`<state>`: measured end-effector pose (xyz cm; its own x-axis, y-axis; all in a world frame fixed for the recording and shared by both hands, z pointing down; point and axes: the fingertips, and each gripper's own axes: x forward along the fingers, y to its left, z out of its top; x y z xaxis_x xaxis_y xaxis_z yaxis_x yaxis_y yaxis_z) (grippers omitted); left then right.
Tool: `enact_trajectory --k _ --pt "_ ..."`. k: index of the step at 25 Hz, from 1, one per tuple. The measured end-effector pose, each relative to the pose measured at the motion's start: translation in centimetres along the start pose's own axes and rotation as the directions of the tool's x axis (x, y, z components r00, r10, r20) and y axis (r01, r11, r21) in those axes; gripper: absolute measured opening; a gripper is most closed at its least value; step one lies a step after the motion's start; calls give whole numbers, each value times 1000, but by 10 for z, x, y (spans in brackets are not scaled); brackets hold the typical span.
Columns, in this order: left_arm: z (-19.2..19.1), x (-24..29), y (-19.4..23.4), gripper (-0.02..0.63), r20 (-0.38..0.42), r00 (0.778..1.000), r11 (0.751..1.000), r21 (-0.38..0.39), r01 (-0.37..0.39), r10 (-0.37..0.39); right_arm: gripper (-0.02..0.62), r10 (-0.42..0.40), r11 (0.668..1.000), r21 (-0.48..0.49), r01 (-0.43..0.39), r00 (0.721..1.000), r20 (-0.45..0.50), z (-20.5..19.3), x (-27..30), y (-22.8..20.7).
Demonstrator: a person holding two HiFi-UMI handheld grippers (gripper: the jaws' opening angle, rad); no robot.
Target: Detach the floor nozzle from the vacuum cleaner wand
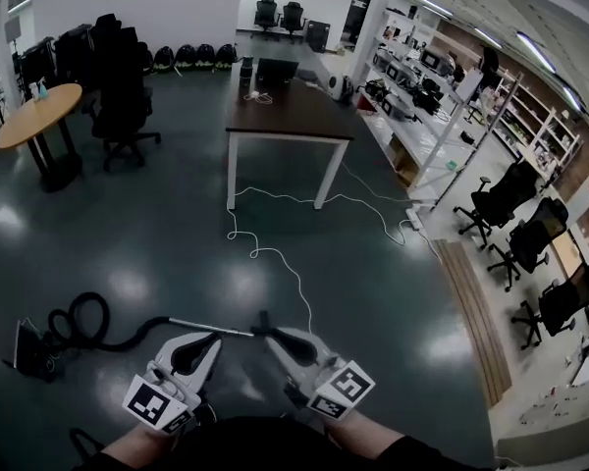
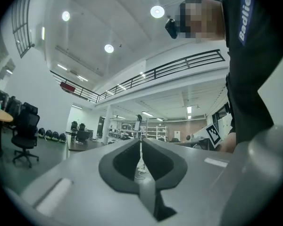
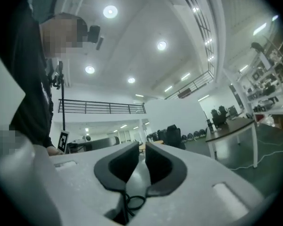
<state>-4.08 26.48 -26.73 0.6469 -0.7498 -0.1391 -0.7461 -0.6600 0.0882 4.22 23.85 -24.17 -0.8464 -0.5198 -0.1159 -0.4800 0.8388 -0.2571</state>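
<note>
In the head view a black vacuum hose (image 1: 79, 320) coils on the dark floor at the lower left and runs into a silver wand (image 1: 211, 329). A small dark piece (image 1: 263, 320) sits at the wand's right end; I cannot tell whether it is the floor nozzle. My left gripper (image 1: 214, 341) and right gripper (image 1: 270, 334) hang side by side above the wand, touching nothing. In the left gripper view the left gripper (image 2: 140, 142) points level across the room, tips together and empty. In the right gripper view the right gripper (image 3: 141, 147) also has its pads nearly touching and holds nothing.
A dark table (image 1: 290, 116) on white legs stands ahead, with a white cable (image 1: 275, 258) trailing from it across the floor. A round wooden table (image 1: 39, 116) and black office chairs (image 1: 123, 106) are at the left. Shelving (image 1: 442, 116) and more chairs (image 1: 510, 204) line the right.
</note>
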Motion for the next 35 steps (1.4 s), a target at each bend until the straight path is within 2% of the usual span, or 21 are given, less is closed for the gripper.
enact_trajectory --k 1,2,7,10,17,27,35 --pt "3 6 -10 -3 3 1000 1000 13 -4 4 22 20 1000 -7 -20 1000 21 7 -11 0" --pt "4 12 -21 -3 2 1000 1000 21 -8 8 -2 39 999 -11 -39 999 38 12 -20 0" --pt "7 32 -64 -5 1 998 998 -4 -60 60 -2 112 991 -79 -107 992 58 22 -54 10" --pt "5 38 -79 -5 3 999 999 -16 -44 44 -2 130 988 -92 -124 990 62 29 -62 20" --pt "4 32 -92 -5 -24 998 998 44 54 -53 -2 109 983 -154 -98 992 66 39 -63 48" --pt "6 10 -87 -5 -16 996 996 26 90 -89 -2 75 979 -192 -65 996 48 36 -50 62" --pt "14 7 -89 -5 -33 995 995 21 99 -99 -2 57 981 -186 -51 998 27 39 -50 65"
